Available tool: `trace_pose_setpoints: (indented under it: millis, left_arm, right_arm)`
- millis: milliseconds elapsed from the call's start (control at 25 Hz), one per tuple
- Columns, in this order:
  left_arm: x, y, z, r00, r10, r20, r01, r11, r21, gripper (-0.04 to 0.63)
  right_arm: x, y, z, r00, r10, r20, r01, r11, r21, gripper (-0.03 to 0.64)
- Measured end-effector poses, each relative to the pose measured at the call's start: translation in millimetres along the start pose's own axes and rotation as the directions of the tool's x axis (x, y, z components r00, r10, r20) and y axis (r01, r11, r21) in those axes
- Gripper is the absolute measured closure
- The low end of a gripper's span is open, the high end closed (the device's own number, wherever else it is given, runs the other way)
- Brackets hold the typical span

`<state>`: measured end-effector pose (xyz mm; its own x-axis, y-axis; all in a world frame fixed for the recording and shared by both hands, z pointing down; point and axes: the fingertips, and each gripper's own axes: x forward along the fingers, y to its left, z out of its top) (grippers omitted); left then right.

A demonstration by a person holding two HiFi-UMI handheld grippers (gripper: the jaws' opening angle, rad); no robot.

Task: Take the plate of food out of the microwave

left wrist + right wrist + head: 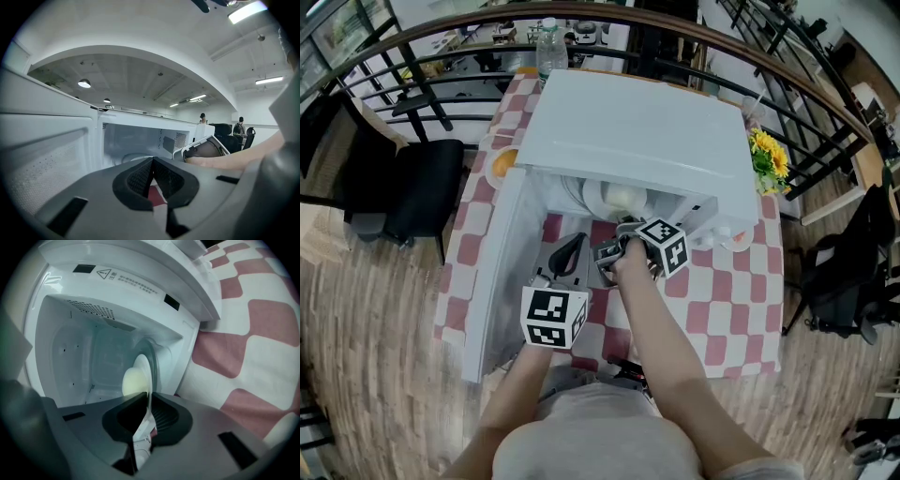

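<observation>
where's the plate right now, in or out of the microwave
In. The plate sits inside the microwave cavity, its near rim pinched by the right gripper, whose jaws are shut on it.

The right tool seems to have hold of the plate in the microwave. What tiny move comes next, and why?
Probably draw the right gripper straight back, keeping the plate level. Its fingers are clamped on the plate's near rim, the pale food sits inside the microwave, and the door stands open, so nothing visible blocks the way out.
</observation>
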<state>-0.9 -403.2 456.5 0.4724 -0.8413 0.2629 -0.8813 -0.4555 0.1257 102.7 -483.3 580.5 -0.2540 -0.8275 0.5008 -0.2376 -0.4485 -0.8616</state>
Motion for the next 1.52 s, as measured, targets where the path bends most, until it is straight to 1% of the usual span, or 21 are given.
trace_pose_setpoints:
  millis: [160,360,600,880,1240,1520]
  left_arm:
    - [-1.2,0.2,-0.4,1.0,-0.002,0.001,0.002,1.0,-0.005,0.594]
    - [-2.4,-2.6,0.1,1.0,-0.008,0.001,0.008,1.0,-0.004,0.594]
    - [-6.3,-5.8,0.3,1.0,-0.011,0.003,0.011,1.0,0.0,0.594]
    - [-11.8,-10.3,-1.7,1.0,-0.013,0.007,0.013,1.0,0.004,0.594]
    - [-20.1,-22.1,0.3,1.0,-0.021,0.022,0.021,1.0,0.005,0.594]
    - [-29.9,-36.7,4.1,0.999,-0.03,0.031,0.029,1.0,0.009,0.594]
  right_arm:
    - [-1.6,2.9,1.5,0.999,0.049,-0.001,-0.049,0.999,0.013,0.574]
    - [-6.1,10.0,1.5,0.985,0.172,0.007,-0.172,0.983,0.058,0.586]
    - [-14.4,5.6,1.2,0.972,0.235,0.027,-0.237,0.969,0.074,0.586]
    - [-28.6,4.5,1.2,0.955,0.295,0.041,-0.297,0.952,0.073,0.586]
    - [-59.0,7.4,-1.9,0.941,0.336,0.03,-0.338,0.94,0.056,0.586]
    - [-87.7,3.9,-4.2,0.936,0.35,0.022,-0.351,0.935,0.043,0.586]
